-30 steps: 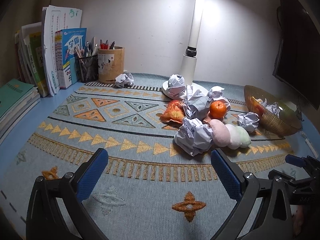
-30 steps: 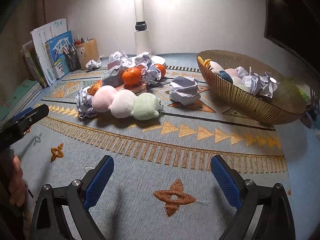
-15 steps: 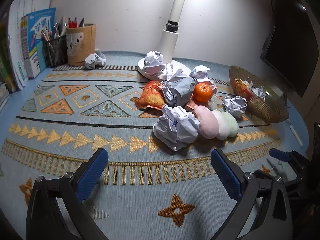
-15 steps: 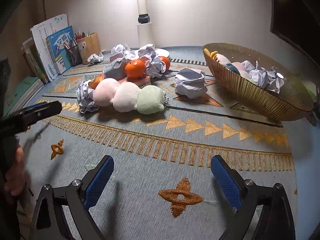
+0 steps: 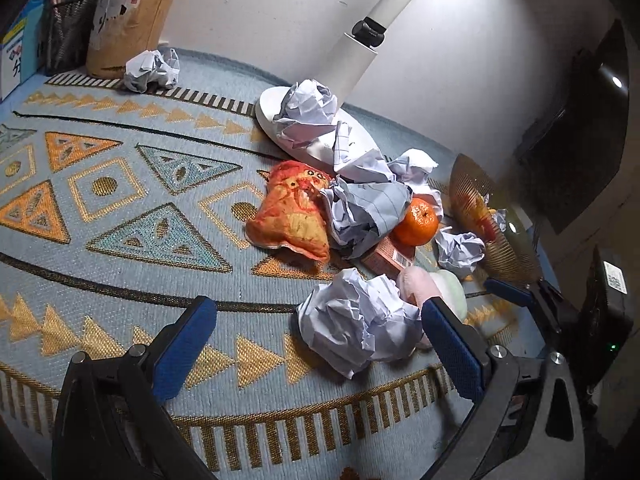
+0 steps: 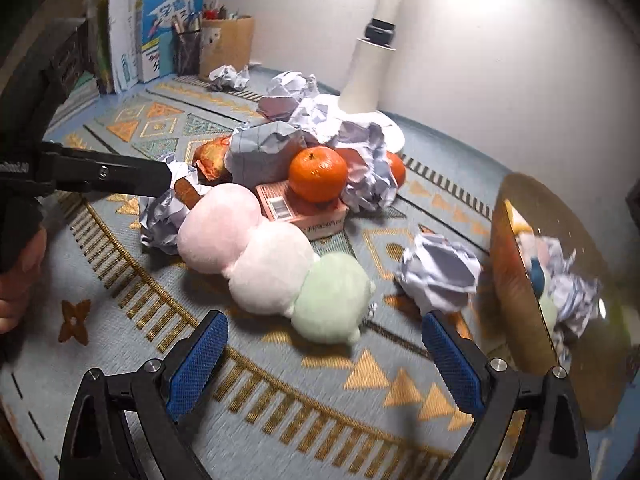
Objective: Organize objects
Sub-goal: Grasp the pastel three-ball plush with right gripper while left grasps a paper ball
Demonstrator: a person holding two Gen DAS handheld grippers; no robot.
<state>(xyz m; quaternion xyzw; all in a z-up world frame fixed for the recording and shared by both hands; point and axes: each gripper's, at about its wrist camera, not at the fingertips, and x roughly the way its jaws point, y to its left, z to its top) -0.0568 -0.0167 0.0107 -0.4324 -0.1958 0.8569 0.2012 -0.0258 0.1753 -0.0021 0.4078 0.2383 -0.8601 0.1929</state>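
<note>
My left gripper (image 5: 316,344) is open, its fingers on either side of a crumpled paper ball (image 5: 358,326) lying on the patterned mat. Behind that ball lie an orange snack bag (image 5: 290,210), more crumpled paper (image 5: 366,210), an orange (image 5: 416,222) on a pink box (image 5: 386,256) and a plush toy (image 5: 428,288). My right gripper (image 6: 324,354) is open too, just short of the green end of the pink, white and green plush toy (image 6: 272,258). A paper ball (image 6: 440,272) lies by the gold wire bowl (image 6: 516,280), which holds paper and small toys.
A white lamp base (image 5: 320,132) and its post stand behind the pile. A cardboard pen holder (image 5: 128,24), a mesh pen cup (image 5: 66,32) and books (image 6: 168,28) line the back left. Another paper ball (image 5: 152,70) lies near them. A dark monitor (image 5: 580,148) stands at the right.
Both grippers have moved forward toward the pile. The left one now brackets the near paper ball, and the right one has closed in on the plush toy. Both stay open.
</note>
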